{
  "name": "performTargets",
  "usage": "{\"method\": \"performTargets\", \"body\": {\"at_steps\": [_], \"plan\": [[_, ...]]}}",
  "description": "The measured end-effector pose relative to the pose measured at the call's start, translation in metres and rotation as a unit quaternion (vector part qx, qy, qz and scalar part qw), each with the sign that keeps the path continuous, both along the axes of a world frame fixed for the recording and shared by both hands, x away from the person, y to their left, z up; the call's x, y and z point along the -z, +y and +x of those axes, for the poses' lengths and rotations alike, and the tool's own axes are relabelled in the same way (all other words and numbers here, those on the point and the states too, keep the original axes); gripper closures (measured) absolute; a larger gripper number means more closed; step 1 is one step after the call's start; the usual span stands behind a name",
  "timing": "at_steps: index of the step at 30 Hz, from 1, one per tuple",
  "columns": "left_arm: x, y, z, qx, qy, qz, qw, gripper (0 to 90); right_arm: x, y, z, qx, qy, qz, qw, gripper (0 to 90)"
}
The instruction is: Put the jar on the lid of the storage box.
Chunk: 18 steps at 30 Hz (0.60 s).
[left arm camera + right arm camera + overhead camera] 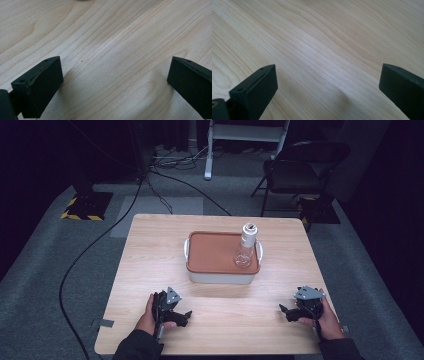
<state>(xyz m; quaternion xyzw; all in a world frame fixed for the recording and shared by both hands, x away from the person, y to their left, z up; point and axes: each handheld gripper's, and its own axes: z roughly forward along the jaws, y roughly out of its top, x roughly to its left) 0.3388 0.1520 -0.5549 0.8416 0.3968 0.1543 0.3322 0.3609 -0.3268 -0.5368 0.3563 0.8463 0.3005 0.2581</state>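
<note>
A white box with an orange-brown lid (215,251) sits in the middle of the wooden table (150,250). A clear bottle with a white cap (245,246) stands upright on the lid's right side. My left gripper (183,317) rests near the table's front left, held in a hand, jaws pointing right. My right gripper (286,312) rests near the front right, jaws pointing left. In the left gripper view the left gripper (115,85) is open over bare wood. In the right gripper view the right gripper (328,90) is open too, with nothing between the jaws.
A black folding chair (295,167) stands behind the table at the right. Cables (100,240) run across the grey floor at the left and back. A white frame leg (210,150) stands at the back. A strip of tape (106,323) marks the table's front left corner.
</note>
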Motion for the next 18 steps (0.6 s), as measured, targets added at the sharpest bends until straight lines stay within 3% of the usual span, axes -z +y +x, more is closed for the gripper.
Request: {"method": "performTargets", "body": {"at_steps": [4, 12, 18], "plan": [[0.0, 0.0, 0.0, 0.0, 0.0, 0.0, 1.0, 0.3, 0.004, -0.006, -0.001, 0.006, 0.008, 0.014, 0.9999, 1.7], [0.0, 0.0, 0.0, 0.0, 0.0, 0.0, 1.0, 0.3, 0.01, -0.013, -0.003, 0.01, 0.02, 0.018, 0.9996, 1.8], [0.0, 0.0, 0.0, 0.0, 0.0, 0.0, 1.0, 0.3, 0.015, -0.019, -0.003, 0.017, 0.026, 0.051, 0.9982, 0.2]]}}
